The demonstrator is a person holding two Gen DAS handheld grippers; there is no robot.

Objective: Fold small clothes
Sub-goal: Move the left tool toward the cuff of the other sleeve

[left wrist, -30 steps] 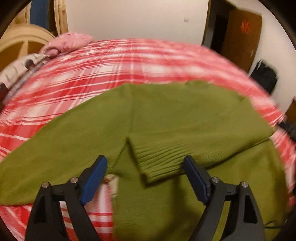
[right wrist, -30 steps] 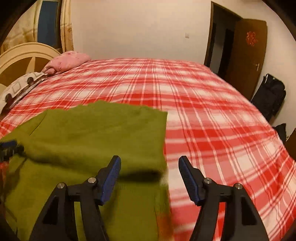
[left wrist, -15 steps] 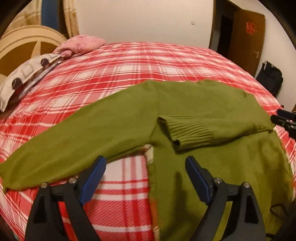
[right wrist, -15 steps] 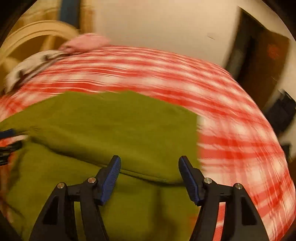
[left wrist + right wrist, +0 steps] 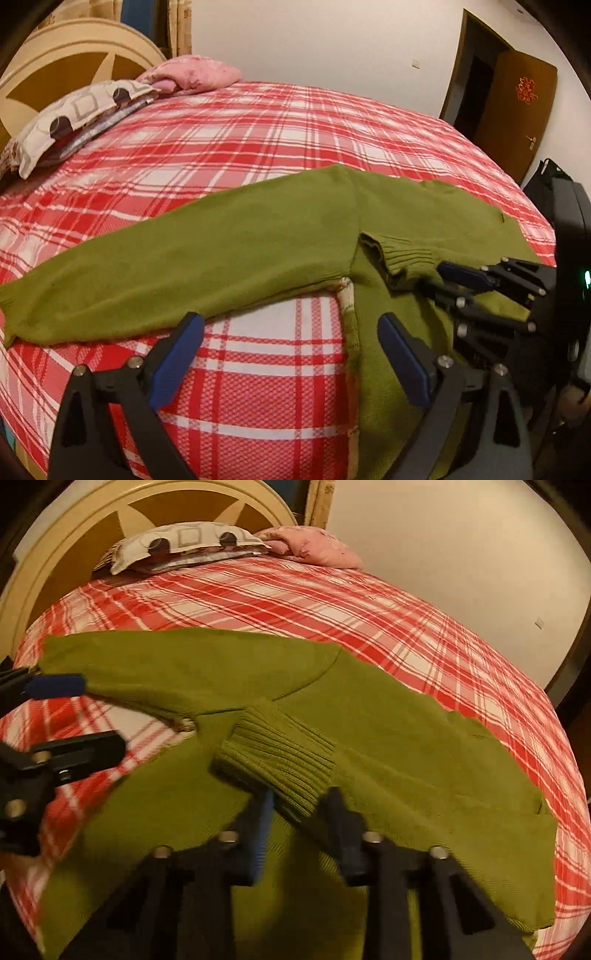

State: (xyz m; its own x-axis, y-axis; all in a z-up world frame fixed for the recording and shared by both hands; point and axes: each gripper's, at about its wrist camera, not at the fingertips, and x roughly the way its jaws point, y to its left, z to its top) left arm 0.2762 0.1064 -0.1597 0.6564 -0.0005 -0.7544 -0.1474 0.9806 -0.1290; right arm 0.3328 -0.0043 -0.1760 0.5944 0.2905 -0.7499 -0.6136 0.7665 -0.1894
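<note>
A green knit sweater lies on the red plaid bed. Its right sleeve is folded across the body, with the ribbed cuff near the middle. The other sleeve stretches out flat to the left. My left gripper is open and empty above the bedspread, just below the outstretched sleeve and beside the sweater's side seam. My right gripper has its jaws partly closed around the edge of the ribbed cuff; it also shows in the left wrist view at the cuff.
Pillows and a pink cloth lie at the head of the bed by the cream headboard. A brown door and a dark bag stand at the right.
My left gripper has pulled back and left, off the sweater body. My right gripper has swung left to the folded cuff and narrowed its jaws around it.
</note>
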